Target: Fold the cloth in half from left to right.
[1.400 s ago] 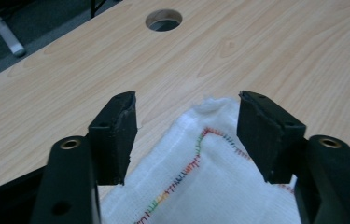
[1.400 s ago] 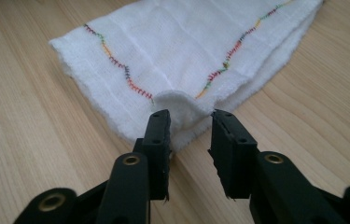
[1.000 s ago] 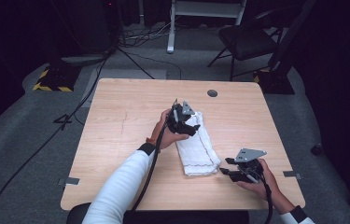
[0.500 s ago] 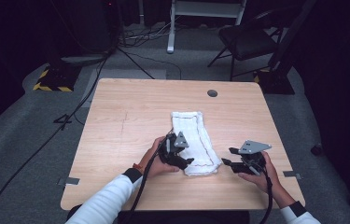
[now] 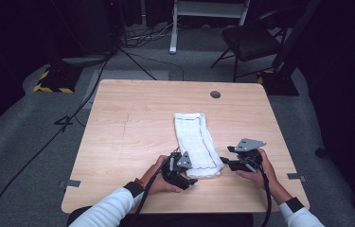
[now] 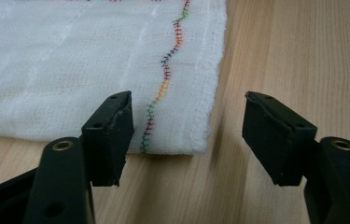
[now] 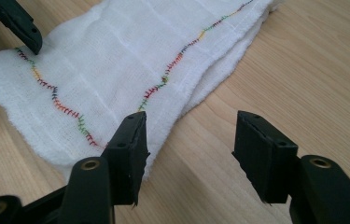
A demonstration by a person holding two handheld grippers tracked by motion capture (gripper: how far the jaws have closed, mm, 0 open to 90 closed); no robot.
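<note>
At the cloth's (image 5: 195, 144) near end, both grippers are lying low, left gripper (image 6: 189, 135) and right gripper (image 7: 189, 149) spread. Left jaws have just been closing, a corner between them ungripped. Forearms are running off the bottom edge.

One folded white cloth (image 5: 195, 143), two hand-held grippers, left (image 5: 184, 176) and right (image 5: 227, 163), one table (image 5: 132, 127), one chair (image 5: 251, 40).

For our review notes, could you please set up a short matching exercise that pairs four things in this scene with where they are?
Things:
1. cloth
2. left gripper
3. right gripper
4. round hole

Places:
A. at the cloth's near right corner
B. in the table top near its far edge
C. lying folded lengthwise in the middle of the table
D. at the cloth's near left corner

Pairs: 1-C, 2-D, 3-A, 4-B
</note>
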